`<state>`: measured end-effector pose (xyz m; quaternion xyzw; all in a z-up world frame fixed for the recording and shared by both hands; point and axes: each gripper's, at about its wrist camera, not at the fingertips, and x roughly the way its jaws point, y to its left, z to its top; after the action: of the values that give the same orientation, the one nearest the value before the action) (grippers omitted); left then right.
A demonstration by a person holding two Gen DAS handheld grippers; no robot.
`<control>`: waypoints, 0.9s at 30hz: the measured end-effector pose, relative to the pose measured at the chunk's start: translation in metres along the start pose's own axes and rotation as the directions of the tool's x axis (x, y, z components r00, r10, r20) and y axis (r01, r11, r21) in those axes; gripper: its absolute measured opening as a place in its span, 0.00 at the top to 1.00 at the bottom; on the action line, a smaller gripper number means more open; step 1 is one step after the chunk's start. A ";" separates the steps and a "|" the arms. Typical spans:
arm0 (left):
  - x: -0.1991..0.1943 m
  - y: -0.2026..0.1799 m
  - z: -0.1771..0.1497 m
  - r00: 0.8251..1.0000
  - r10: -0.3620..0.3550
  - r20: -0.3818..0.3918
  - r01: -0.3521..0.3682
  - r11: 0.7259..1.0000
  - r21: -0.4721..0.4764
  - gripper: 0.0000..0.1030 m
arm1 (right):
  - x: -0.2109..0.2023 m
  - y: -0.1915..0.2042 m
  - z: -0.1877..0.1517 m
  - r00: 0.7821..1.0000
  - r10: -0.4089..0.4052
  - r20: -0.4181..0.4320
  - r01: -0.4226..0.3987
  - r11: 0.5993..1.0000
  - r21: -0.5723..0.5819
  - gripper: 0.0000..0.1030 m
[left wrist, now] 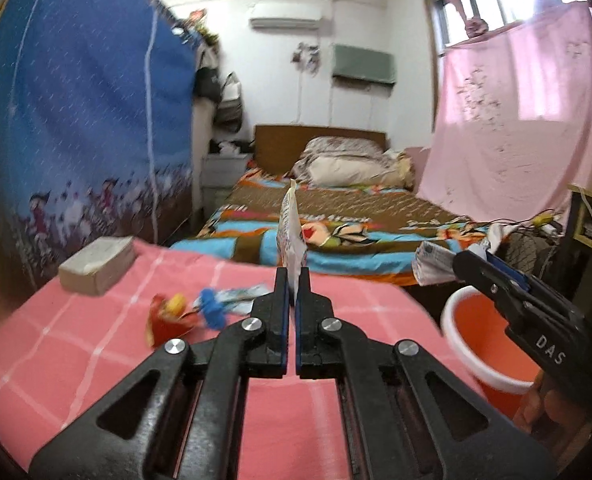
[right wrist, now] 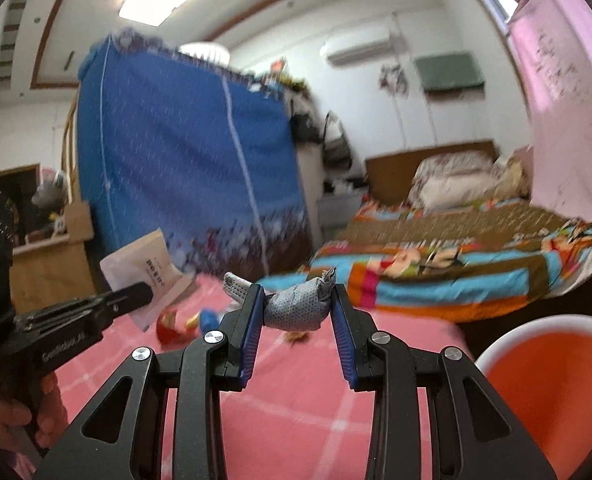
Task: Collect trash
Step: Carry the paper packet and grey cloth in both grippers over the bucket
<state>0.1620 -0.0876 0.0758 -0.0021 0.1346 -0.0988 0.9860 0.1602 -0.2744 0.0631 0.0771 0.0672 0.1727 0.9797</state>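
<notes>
My left gripper (left wrist: 294, 276) is shut on a flat white paper packet (left wrist: 292, 232), held edge-on above the pink checked table (left wrist: 96, 352); the packet also shows in the right wrist view (right wrist: 148, 276). My right gripper (right wrist: 297, 300) is shut on a crumpled grey dotted wrapper (right wrist: 296, 308); in the left wrist view that wrapper (left wrist: 435, 264) hangs just above the orange bucket (left wrist: 483, 344). A red and yellow wrapper (left wrist: 168, 316) and a blue wrapper (left wrist: 212, 308) lie on the table.
A beige block (left wrist: 96, 264) sits at the table's far left. The orange bucket with a white rim (right wrist: 551, 380) stands off the table's right edge. A bed (left wrist: 335, 216) lies beyond, a blue fabric wardrobe (left wrist: 80, 120) stands left, and a pink sheet (left wrist: 515, 120) hangs right.
</notes>
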 end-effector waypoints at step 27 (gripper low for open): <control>0.058 -0.150 -0.017 0.896 -0.338 -0.288 0.357 0.934 0.014 0.95 | -0.064 -0.128 -0.001 0.933 -0.352 -0.066 0.359 0.912 0.199 0.69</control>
<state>0.1834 -0.2459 0.0488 0.0209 0.2669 -0.2769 0.9228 0.1423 -0.4158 0.0464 0.1628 0.1119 -0.0152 0.9802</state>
